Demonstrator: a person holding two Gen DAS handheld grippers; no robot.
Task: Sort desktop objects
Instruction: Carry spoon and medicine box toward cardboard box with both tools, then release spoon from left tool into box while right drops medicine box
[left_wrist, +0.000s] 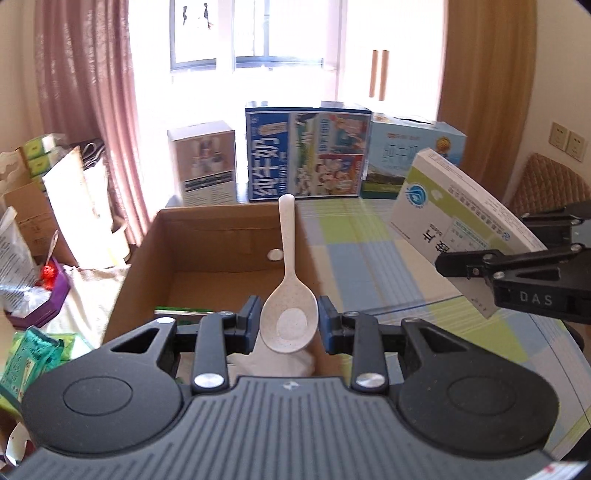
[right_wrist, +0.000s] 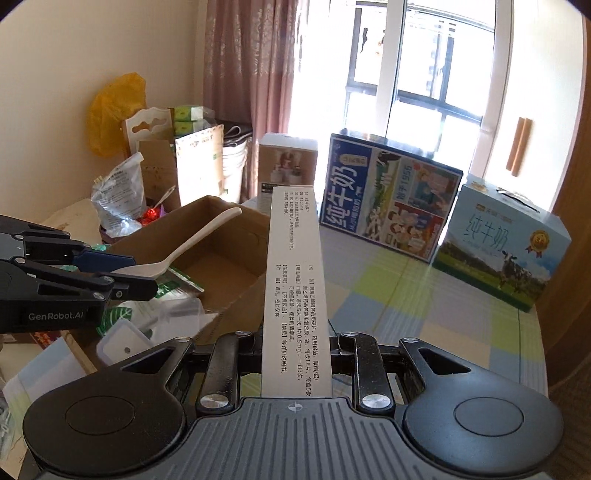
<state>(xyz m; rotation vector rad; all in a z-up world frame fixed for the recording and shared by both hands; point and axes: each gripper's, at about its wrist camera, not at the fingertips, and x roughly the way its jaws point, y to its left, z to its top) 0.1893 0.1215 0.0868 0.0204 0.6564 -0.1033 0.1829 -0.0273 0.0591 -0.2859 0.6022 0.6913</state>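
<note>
I am mid-carry with both hands loaded, so the step in hand looks like bringing two picked-up things to the open cardboard box (left_wrist: 221, 243), which fills the middle left of the left wrist view, beside the checked tabletop (left_wrist: 369, 251). My left claw (left_wrist: 289, 325) is clamped on the bowl of a white spoon (left_wrist: 289, 295); the blue pads (left_wrist: 251, 314) press its sides and the handle points away from me, up the middle of the frame, hanging over the box's right wall. My right claw (right_wrist: 295, 350) is closed on a flat white medicine box (right_wrist: 294, 280), gripped at its near end, its printed face running up the centre of the right wrist view and clear of the tabletop. In the left wrist view that same box tilts at the right edge of the frame. Judging by this, the spoon is nearly over the opening; the next move calls for lowering it inside the walls before I let go, then bringing the medicine box leftward over the rim. The milk cartons (right_wrist: 388, 199) at the back stand well apart from both loads.
</note>
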